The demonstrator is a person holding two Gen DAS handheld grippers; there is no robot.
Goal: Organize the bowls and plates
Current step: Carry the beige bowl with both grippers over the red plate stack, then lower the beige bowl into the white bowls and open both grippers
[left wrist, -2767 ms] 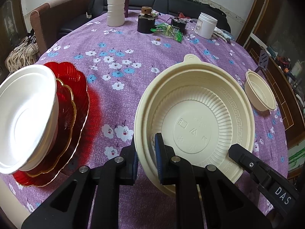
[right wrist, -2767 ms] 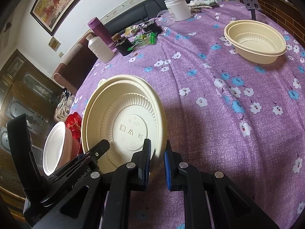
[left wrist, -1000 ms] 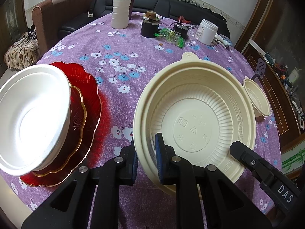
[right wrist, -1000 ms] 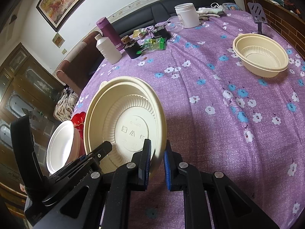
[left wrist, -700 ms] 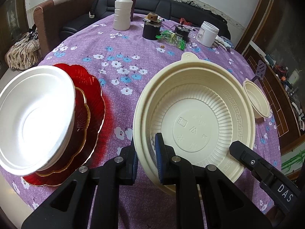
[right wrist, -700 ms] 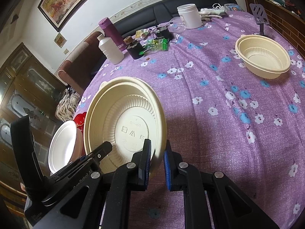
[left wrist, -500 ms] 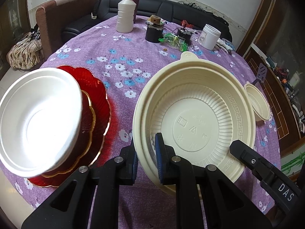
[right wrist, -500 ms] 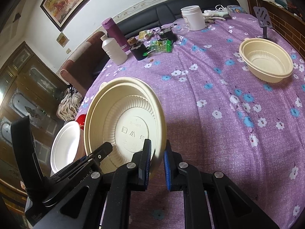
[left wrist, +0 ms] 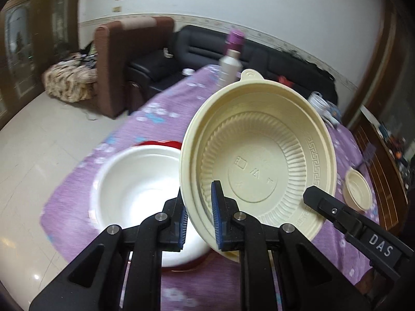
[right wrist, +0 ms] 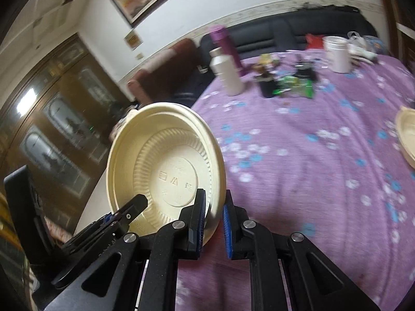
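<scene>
Both grippers pinch the rim of one large cream plastic bowl (left wrist: 259,165), held tilted in the air. My left gripper (left wrist: 199,213) is shut on its near left rim. My right gripper (right wrist: 213,213) is shut on its near right rim (right wrist: 168,171). In the left wrist view, a white bowl (left wrist: 140,194) sits on stacked red plates (left wrist: 160,143), just below and left of the cream bowl. A small cream bowl (left wrist: 358,189) rests far right on the purple tablecloth and shows at the edge of the right wrist view (right wrist: 407,134).
The round table (right wrist: 311,181) has a purple flowered cloth. At its far side stand a white bottle (right wrist: 228,75), a purple flask (right wrist: 223,41), a white jar (right wrist: 337,53), a black cup (right wrist: 267,85) and green wrappers (right wrist: 295,83). Sofas and a tiled floor (left wrist: 39,142) lie beyond.
Both grippers have lifted the cream bowl and carried it left, over the white bowl and red plates. Both views now tilt upward and are blurred.
</scene>
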